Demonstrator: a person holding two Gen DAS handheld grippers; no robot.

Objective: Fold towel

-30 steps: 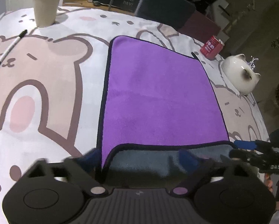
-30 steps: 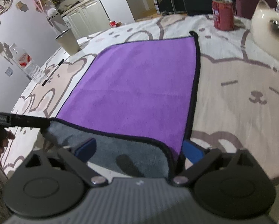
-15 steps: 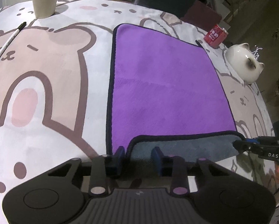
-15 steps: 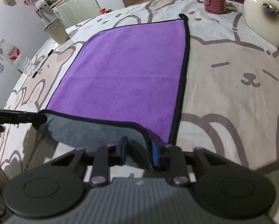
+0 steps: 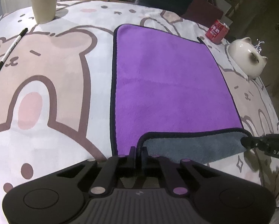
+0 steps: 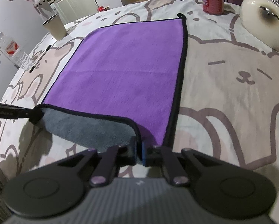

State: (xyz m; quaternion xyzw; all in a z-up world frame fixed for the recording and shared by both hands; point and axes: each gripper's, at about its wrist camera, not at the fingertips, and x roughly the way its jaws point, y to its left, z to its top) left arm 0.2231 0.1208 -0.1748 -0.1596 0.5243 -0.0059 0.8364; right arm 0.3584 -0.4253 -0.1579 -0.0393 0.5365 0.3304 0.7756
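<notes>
A purple towel with a black hem and grey underside lies flat on the bear-print cloth; it also shows in the right wrist view. Its near edge is lifted, so the grey underside faces me. My left gripper is shut on the towel's near left corner. My right gripper is shut on the near right corner. Each gripper shows at the edge of the other's view, the right one in the left wrist view, the left one in the right wrist view.
A beige cup and a black pen lie far left. A red can and a white cat-shaped jar stand far right, beside the towel's far corner. A plastic bottle stands at the table's left edge.
Both grippers went from open around the near corners to shut on them. The near edge has risen and moved forward, showing more grey underside.
</notes>
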